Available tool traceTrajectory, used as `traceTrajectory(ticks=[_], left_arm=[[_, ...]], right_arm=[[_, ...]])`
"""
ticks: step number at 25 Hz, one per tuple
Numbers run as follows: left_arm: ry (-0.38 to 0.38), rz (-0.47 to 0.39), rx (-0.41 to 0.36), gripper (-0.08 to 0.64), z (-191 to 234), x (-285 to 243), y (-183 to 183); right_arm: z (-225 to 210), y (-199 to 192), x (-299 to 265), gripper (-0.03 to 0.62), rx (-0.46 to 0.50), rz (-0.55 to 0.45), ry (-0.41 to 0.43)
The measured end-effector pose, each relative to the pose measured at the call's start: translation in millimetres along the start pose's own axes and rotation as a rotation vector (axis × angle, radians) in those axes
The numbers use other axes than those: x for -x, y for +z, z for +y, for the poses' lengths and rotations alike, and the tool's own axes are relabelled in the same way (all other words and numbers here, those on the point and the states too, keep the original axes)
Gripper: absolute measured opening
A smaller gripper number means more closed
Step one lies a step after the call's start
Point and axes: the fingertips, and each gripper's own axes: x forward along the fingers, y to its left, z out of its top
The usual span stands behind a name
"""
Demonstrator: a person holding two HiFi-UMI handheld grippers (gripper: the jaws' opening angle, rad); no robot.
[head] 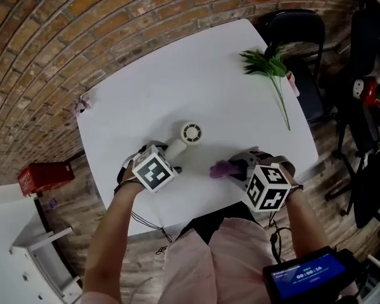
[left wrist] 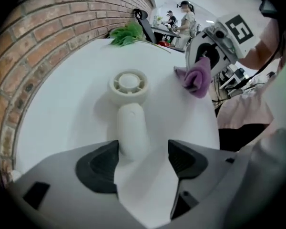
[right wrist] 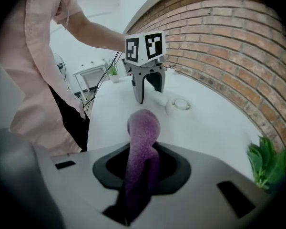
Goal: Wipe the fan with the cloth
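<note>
A small white hand fan (head: 189, 135) lies flat on the white table (head: 177, 75), round head away from me, handle towards me. My left gripper (head: 170, 161) points down over the handle; in the left gripper view the handle (left wrist: 130, 128) sits between the open jaws (left wrist: 143, 159), left pad close to it, right pad clearly apart. My right gripper (head: 242, 170) is shut on a purple cloth (head: 221, 168), which sticks out from its jaws (right wrist: 142, 163) as a rolled end (right wrist: 143, 132). The cloth hangs above the table right of the fan, not touching it.
A green leafy sprig (head: 272, 68) lies near the table's far right corner, beside a black chair (head: 297, 30). A red box (head: 43, 176) sits on the brick floor at the left. A device with a blue screen (head: 307, 274) is at my lower right.
</note>
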Motion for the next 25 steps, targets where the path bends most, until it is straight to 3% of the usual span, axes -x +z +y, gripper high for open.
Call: traceTrajectory(ticks=[5, 12, 16, 20, 23, 25], left_arm=[[-0.132, -0.124, -0.008, 0.331, -62.6, -4.8, 38.0], [-0.183, -0.272, -0.043, 0.341, -93.5, -22.1, 120.4], [-0.191, -0.322, -0.043, 0.341, -93.6, -20.2, 147.7], [-0.132, -0.353, -0.117, 0.341, -94.0, 12.6, 150.4], [-0.015, -0.389, -0.175, 0.341, -76.3, 50.8, 145.8], [0.063, -0.359, -0.227, 0.344, -55.6, 66.1, 136.4]], right_arm=[[14.0, -28.4, 30.2, 0.081, -0.100, 0.025, -0.064], [20.4, -44.8, 56.4, 0.081, -0.170, 0.047, -0.144], [22.9, -54.8, 66.0, 0.083, -0.204, 0.052, -0.162], [19.3, -61.7, 65.9, 0.083, -0.226, 0.053, -0.168], [9.7, -53.7, 60.3, 0.084, -0.226, 0.037, -0.175], [2.4, -42.5, 55.2, 0.084, -0.233, 0.014, -0.176]])
